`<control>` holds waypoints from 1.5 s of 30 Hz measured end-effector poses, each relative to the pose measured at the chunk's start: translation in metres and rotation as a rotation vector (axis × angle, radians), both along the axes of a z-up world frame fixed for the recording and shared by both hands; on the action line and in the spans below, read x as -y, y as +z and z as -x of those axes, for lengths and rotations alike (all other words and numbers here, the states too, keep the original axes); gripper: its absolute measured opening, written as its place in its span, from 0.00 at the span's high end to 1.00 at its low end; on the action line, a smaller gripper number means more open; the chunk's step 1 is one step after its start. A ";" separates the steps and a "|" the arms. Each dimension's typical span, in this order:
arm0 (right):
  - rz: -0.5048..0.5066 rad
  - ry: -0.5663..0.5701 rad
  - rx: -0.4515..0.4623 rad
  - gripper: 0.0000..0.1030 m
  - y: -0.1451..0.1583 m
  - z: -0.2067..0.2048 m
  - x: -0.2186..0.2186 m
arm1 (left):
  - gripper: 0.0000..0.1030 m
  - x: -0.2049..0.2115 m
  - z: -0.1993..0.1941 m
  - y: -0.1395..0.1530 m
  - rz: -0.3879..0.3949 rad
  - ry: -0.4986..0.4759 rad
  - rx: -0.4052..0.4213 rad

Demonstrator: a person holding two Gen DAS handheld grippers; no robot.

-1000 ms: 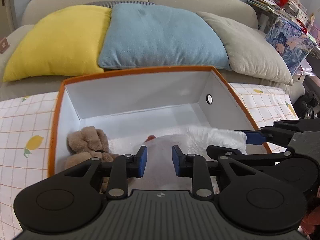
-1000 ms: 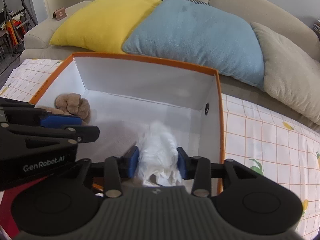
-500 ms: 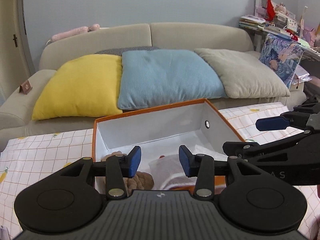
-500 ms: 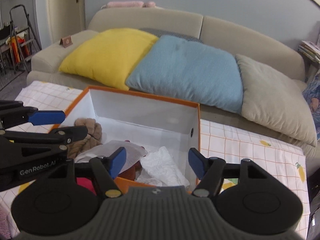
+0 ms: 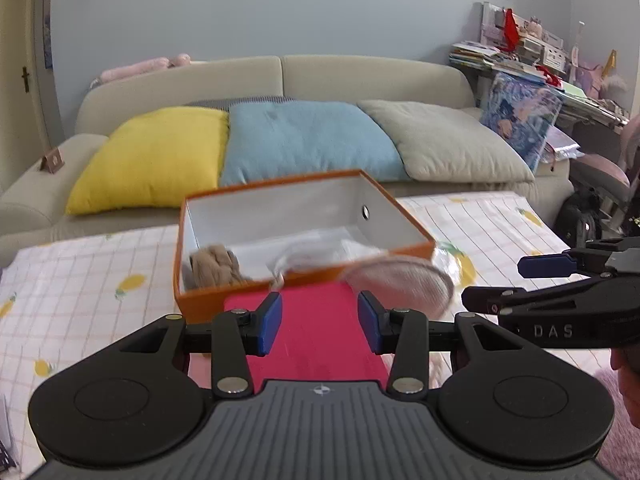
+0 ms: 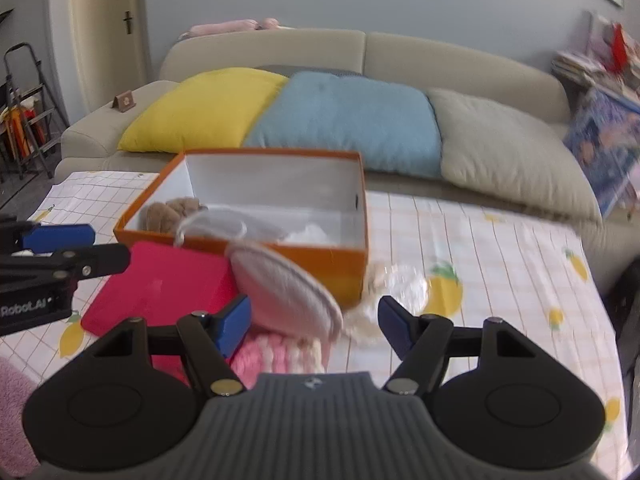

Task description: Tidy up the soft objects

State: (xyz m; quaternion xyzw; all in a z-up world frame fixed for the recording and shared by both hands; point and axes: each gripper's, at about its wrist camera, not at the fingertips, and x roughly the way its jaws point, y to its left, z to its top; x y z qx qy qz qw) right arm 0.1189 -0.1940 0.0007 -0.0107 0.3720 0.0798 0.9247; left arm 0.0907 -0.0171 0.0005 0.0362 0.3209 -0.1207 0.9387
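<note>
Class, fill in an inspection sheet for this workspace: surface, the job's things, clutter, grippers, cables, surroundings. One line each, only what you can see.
Surface: table under a checked lemon-print cloth.
Job's things: orange box with white inside, open, holding a brown plush and a white fluffy piece; a pink round soft item leans on the box's front; pink knit lies below it.
Clutter: red flat item in front of the box; crumpled clear plastic beside it.
Grippers: left gripper open, empty; right gripper open, empty.
Cables: nothing seen.
Surroundings: beige sofa with yellow cushion, blue cushion and grey cushion; cluttered shelves; folding ladder.
</note>
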 end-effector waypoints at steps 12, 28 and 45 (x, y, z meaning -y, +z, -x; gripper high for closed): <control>-0.025 -0.102 -0.109 0.32 -0.032 0.070 0.020 | 0.52 -0.005 0.042 -0.035 0.044 -0.038 -0.180; -0.036 -0.121 -0.296 0.31 -0.083 0.079 0.023 | 0.47 -0.001 0.042 -0.075 0.064 -0.099 -0.324; -0.079 -0.162 -0.329 0.28 -0.100 0.065 0.025 | 0.45 0.023 0.003 -0.125 0.006 -0.129 -0.379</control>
